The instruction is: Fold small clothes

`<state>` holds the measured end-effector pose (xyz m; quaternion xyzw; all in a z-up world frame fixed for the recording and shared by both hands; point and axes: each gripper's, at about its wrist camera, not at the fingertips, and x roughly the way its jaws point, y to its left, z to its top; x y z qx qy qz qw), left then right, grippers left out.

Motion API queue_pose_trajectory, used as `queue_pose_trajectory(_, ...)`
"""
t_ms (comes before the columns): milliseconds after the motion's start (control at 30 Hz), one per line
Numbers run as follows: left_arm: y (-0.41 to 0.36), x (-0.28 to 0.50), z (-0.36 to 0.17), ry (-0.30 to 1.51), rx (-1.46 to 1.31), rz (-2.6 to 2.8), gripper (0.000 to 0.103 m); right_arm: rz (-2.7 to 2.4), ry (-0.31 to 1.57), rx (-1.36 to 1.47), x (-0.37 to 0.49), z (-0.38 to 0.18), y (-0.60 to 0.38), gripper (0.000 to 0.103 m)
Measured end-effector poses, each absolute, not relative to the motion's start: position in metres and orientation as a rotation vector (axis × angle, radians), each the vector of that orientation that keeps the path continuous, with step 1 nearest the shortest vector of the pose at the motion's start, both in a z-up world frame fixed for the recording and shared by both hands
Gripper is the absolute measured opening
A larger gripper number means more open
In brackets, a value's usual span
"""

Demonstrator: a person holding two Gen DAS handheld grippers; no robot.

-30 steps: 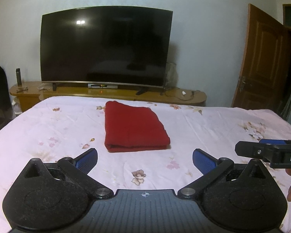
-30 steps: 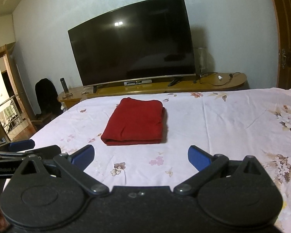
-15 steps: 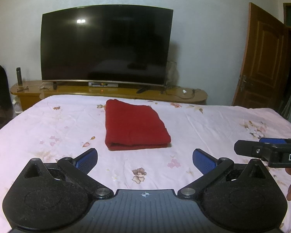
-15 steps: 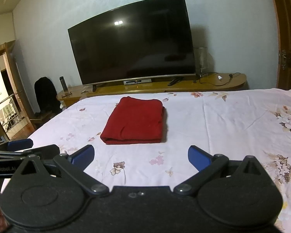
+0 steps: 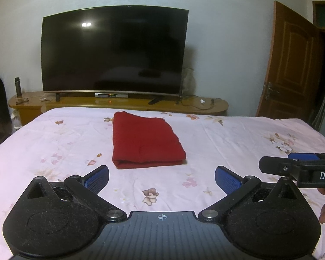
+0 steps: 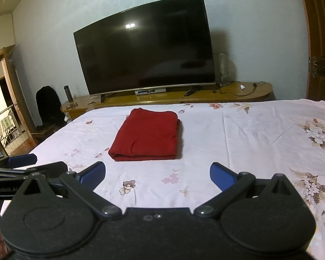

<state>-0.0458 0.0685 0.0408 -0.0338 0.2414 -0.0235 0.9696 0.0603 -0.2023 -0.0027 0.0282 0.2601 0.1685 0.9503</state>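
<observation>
A red garment (image 5: 144, 140) lies folded into a neat rectangle on the pink floral bed sheet (image 5: 54, 143); it also shows in the right wrist view (image 6: 147, 135). My left gripper (image 5: 161, 178) is open and empty, held back from the garment's near edge. My right gripper (image 6: 157, 174) is open and empty, also short of the garment. The right gripper shows at the right edge of the left wrist view (image 5: 296, 165). The left gripper shows at the left edge of the right wrist view (image 6: 21, 162).
A large dark TV (image 5: 113, 52) stands on a low wooden cabinet (image 5: 119, 103) beyond the bed's far edge. A brown door (image 5: 290, 65) is at the right. A dark chair (image 6: 47, 104) and a doorway with a railing (image 6: 2, 117) are at the left.
Both grippers have stayed open and nearly still, with only a slight drift of view. The folded garment has not moved.
</observation>
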Motion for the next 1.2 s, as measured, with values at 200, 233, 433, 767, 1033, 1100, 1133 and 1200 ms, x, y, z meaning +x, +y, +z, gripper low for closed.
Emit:
queue_pose_trajectory(200,0.067,-0.046,0.041,0.488,-0.067,-0.047,0.103,0.343,0.529,0.057,0.061,-0.003,-0.203,0.102)
queue_pose_trajectory(233,0.067,-0.046,0.041,0.488,-0.066,-0.048,0.103,0.342,0.529,0.057,0.060,-0.002,-0.202,0.102)
queue_pose_trajectory(433,0.065,-0.046,0.041,0.488,-0.064,-0.050,0.103,0.340,0.530,0.057,0.059,-0.002,-0.202,0.102)
queue_pose_trajectory(767,0.064,-0.046,0.040,0.482,-0.066,-0.062,0.103,0.335,0.528,0.056,0.058,-0.001,-0.205,0.102)
queue_pose_trajectory(1033,0.060,-0.050,0.041,0.440,-0.025,-0.032,0.103,0.333,0.530,0.055,0.057,-0.001,-0.209,0.102)
queue_pose_trajectory(1100,0.062,-0.049,0.042,0.438,-0.035,-0.027,0.103,0.334,0.531,0.056,0.057,-0.001,-0.209,0.102)
queue_pose_trajectory(1133,0.064,-0.049,0.042,0.439,-0.045,-0.024,0.103,0.334,0.531,0.055,0.058,-0.001,-0.209,0.102)
queue_pose_trajectory(1200,0.065,-0.048,0.041,0.447,-0.057,-0.027,0.103,0.334,0.530,0.054,0.058,-0.001,-0.209,0.102)
